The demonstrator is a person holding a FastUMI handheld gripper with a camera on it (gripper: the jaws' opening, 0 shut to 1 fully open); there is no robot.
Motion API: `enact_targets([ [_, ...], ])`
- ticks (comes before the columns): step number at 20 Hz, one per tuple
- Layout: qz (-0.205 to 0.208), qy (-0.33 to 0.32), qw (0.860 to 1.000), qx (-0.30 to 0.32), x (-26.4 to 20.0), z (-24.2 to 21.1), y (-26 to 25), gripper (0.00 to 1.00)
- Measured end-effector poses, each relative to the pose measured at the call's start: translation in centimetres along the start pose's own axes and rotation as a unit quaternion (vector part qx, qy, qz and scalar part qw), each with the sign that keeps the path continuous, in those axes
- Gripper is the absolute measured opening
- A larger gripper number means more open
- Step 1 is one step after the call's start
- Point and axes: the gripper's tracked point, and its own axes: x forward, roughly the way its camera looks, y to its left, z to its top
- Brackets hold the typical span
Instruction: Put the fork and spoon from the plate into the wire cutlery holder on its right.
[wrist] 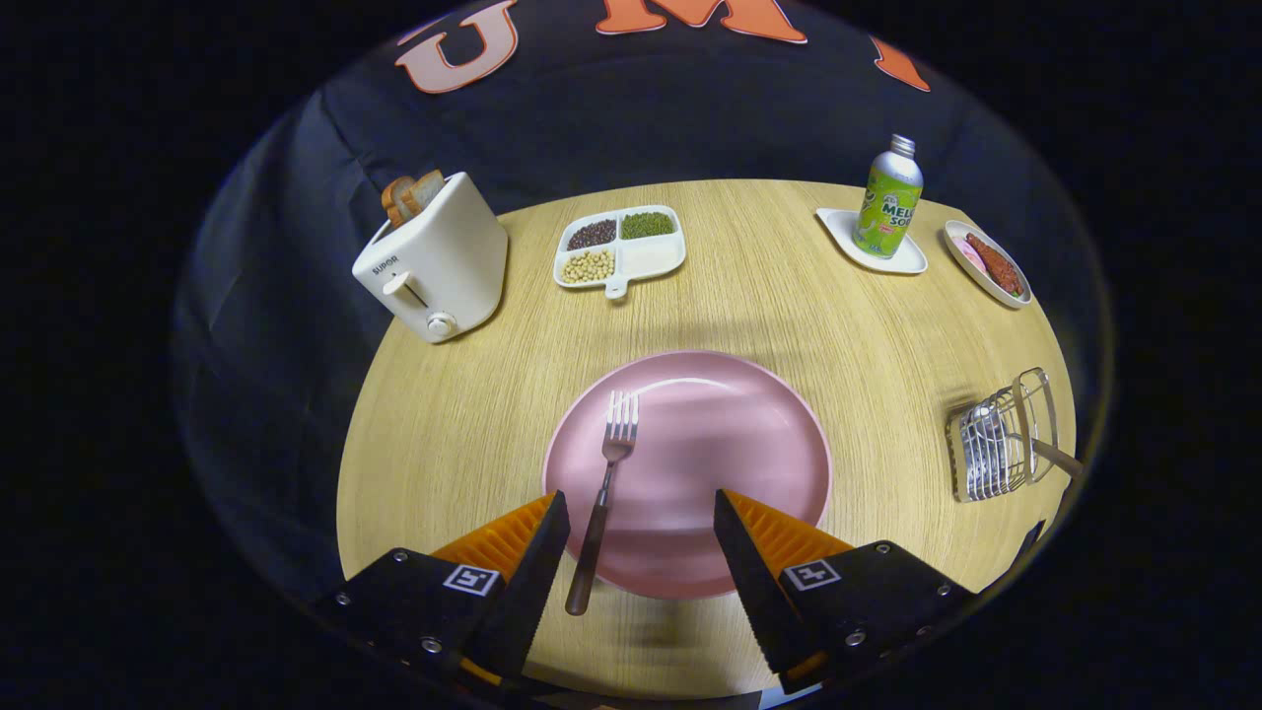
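Note:
A pink plate (pixel 730 434) lies on the round wooden table just ahead of my fingers. A fork (pixel 603 493) with a dark handle rests on the plate's left part, tines pointing away, its handle reaching over the near rim close to my left finger. The wire cutlery holder (pixel 1001 439) stands to the right of the plate near the table edge, and a brown handle (pixel 1060 459) sticks out of it. My gripper (pixel 641 513) hovers open above the plate's near rim, with nothing between its fingers.
A white toaster (pixel 434 261) with bread stands at the far left. A divided dish of beans (pixel 619 248) sits beyond the plate. At the far right are a green bottle (pixel 889 197) on a small tray and an oval dish of food (pixel 988 262).

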Motion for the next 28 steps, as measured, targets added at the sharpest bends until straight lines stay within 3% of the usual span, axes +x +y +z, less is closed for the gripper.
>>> enact_targets([
  [9,-0.016,0.039,0.999,-0.003,2.8,-2.0,0.7,0.85],
  [17,-0.033,0.064,0.997,-0.008,4.5,-3.9,-0.1,0.58],
  [21,-0.032,0.069,0.997,-0.015,5.4,-4.3,0.0,0.34],
  [22,-0.033,0.069,0.997,-0.021,5.4,-4.3,-0.1,0.23],
  [24,-0.025,0.067,0.997,-0.022,5.2,-4.2,0.2,0.11],
  [28,-0.019,0.027,0.999,-0.011,3.1,-2.4,-1.0,0.08],
])
